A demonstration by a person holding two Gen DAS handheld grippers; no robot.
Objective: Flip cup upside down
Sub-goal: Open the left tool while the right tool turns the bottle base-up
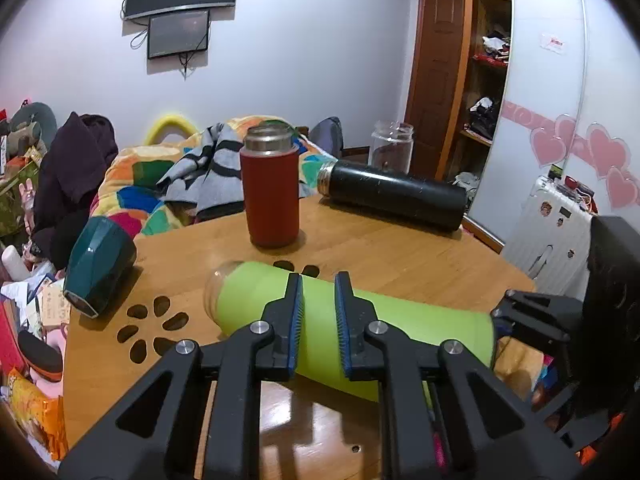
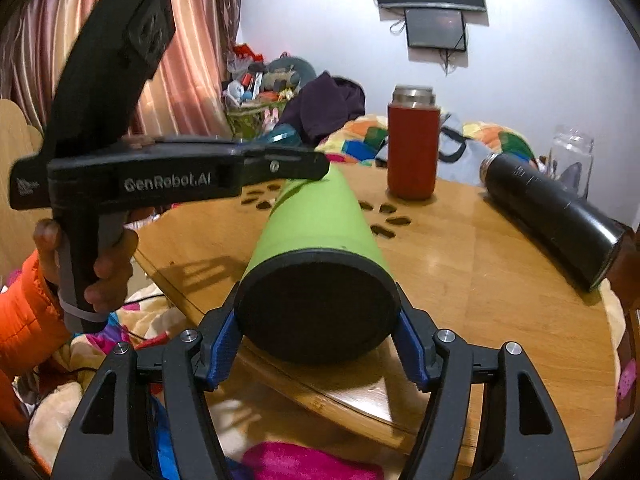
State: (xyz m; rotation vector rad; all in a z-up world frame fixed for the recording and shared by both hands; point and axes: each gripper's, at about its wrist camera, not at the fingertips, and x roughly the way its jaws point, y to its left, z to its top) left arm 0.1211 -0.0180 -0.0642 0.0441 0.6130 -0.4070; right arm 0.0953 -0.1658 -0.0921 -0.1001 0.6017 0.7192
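Observation:
A long lime-green cup (image 1: 400,320) with a black base and clear mouth lies on its side above the round wooden table (image 1: 400,248). My left gripper (image 1: 319,320) reaches over its middle, its blue pads on the top side; whether they pinch it I cannot tell. My right gripper (image 2: 316,340) is shut on the cup's black base end (image 2: 316,304), a pad on each side. The left gripper (image 2: 280,168) also shows in the right wrist view, on top of the green cup (image 2: 320,220).
A red flask (image 1: 271,192) stands upright mid-table. A black flask (image 1: 396,196) lies on its side at the right. A dark teal cup (image 1: 98,264) lies at the left edge. A glass jar (image 1: 392,148) stands behind. A cluttered bed lies beyond the table.

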